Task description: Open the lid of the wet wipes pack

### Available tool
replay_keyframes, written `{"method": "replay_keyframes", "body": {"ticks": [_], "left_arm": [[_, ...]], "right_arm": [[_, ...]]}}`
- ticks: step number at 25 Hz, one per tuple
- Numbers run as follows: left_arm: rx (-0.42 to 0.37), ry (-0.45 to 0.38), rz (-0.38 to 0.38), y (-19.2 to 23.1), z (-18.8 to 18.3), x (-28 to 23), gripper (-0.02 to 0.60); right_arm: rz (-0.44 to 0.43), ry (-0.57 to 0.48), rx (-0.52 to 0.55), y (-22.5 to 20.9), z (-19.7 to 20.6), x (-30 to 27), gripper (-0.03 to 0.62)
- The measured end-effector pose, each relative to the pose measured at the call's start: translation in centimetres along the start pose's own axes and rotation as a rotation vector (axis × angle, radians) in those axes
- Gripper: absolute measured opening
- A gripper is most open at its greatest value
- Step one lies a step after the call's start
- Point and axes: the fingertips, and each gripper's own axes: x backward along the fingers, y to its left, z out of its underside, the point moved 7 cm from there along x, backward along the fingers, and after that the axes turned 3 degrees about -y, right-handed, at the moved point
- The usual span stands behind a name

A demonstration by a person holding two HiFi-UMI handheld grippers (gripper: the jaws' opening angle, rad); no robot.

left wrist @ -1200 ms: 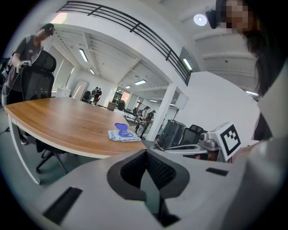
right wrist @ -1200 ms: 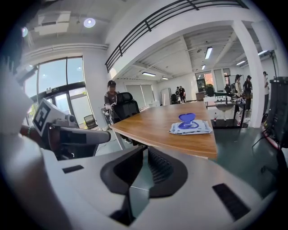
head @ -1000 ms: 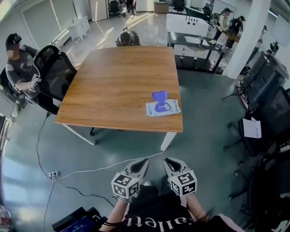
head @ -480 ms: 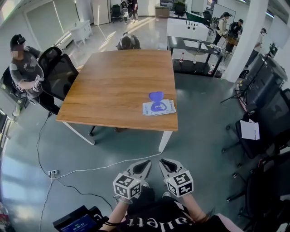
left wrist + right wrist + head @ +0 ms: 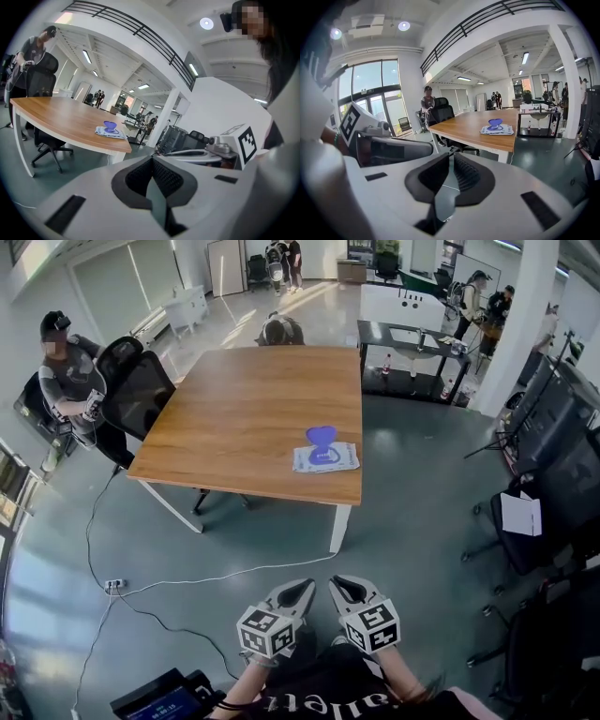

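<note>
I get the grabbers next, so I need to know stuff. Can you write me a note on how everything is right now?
Left gripper: shut, empty, held low, well short of the table.
Right gripper: shut, empty, beside the left one.
Wet wipes pack: flat on the wooden table, close to its near right corner.
Done: the blue lid already stands up open.
Left: apparently nothing; neither gripper touches the pack.

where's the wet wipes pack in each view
Head view: wet wipes pack about centre, by the wooden table's near right corner.
Left gripper view: wet wipes pack left of centre, on the table's end.
Right gripper view: wet wipes pack right of centre.
Shared landmark: that table corner.
</note>
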Motion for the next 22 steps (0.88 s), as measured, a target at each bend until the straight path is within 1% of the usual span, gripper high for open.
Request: {"method": "replay_keyframes", "body": {"ticks": [4,9,15,22], "left_arm": [[0.024,-0.006,-0.022,-2.2,1.9,0.8,0.002],[0.030,-0.016,-0.051,-4.0,3.4,1.4,0.002],[0.028,-0.040,-0.068,-5.6,3.9,1.6,0.002],[0.012,-0.051,-0.075,-6.4,4.0,1.0,0.003]], "right_arm": [[-0.026,0.006,0.005,0.3,1.2,2.0,0.037],[-0.050,0.013,0.003,0.1,2.7,3.8,0.037],[-0.070,0.011,0.018,-0.1,3.4,5.3,0.037],[-0.084,0.013,0.058,-0.2,3.7,6.1,0.037]]}}
